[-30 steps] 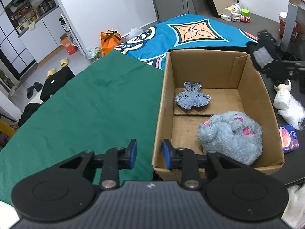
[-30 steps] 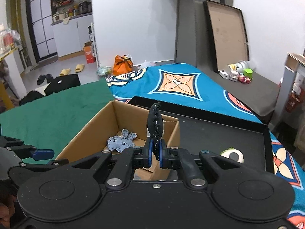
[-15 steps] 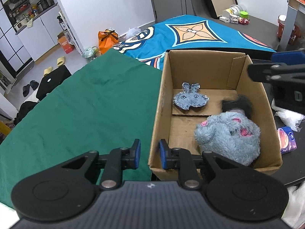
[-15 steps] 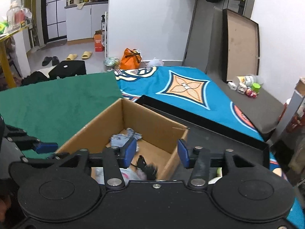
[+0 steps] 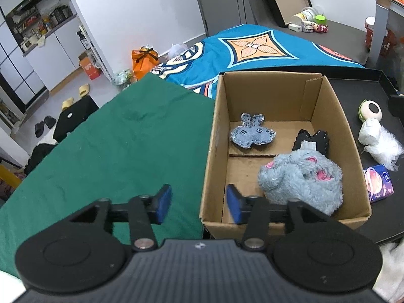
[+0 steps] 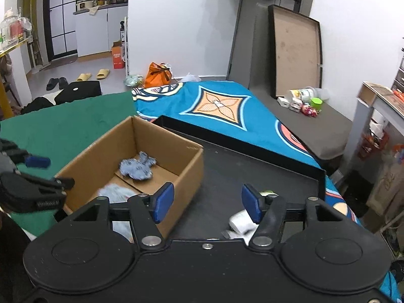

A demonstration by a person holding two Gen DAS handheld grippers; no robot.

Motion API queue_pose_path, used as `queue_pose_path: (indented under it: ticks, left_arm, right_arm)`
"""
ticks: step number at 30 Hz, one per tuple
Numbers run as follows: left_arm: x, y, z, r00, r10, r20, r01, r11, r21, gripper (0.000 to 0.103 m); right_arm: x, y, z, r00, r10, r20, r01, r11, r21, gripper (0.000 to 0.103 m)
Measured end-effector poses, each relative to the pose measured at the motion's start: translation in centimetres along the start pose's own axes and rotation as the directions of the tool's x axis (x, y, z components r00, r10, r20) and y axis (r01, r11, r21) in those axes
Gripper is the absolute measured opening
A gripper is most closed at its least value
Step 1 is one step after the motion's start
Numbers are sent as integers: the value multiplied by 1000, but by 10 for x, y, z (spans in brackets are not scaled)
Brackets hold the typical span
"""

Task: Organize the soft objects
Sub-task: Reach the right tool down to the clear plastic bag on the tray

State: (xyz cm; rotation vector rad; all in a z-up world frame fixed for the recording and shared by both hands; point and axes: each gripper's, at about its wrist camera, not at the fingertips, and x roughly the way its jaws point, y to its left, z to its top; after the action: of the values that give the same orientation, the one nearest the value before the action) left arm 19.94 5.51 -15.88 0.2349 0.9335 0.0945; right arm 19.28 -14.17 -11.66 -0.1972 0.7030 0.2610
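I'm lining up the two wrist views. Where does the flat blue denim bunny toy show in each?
Left wrist: flat blue denim bunny toy right of centre, on the floor at the far end of the cardboard box.
Right wrist: left of centre, same far end.
Shared landmark: the box's corner beside the green cloth.

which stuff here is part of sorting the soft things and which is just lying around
Part of the job:
- brown cardboard box
- flat blue denim bunny
- fluffy grey-blue plush with pink ears
- black stitched fabric toy
- white plush with a big eye

Just lying about:
- green cloth
- crumpled white plastic bag
- purple packet
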Motion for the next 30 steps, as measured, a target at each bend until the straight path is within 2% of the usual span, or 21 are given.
queue_pose_path:
  ticks: [4, 12, 21, 30]
  left_arm:
    - [-4, -3, -1, 1000, 17, 14, -18, 1000, 13, 66]
    - [-10, -5, 0, 999, 43, 31, -44, 999, 21, 78]
    - [-13, -8, 2, 997, 72, 42, -73, 997, 30, 80]
    - [-14, -17, 1, 995, 90, 50, -94, 993, 75, 81]
  right_arm:
    - [-8, -13, -12, 1000, -8, -2, 8, 1000, 12, 59]
    - [-13, -37, -34, 1000, -16, -17, 17, 999, 48, 59]
    - [-9, -61, -56, 999, 13, -31, -9, 992, 129, 59]
    - [-6, -87, -62, 998, 58, -39, -46, 962, 269, 57]
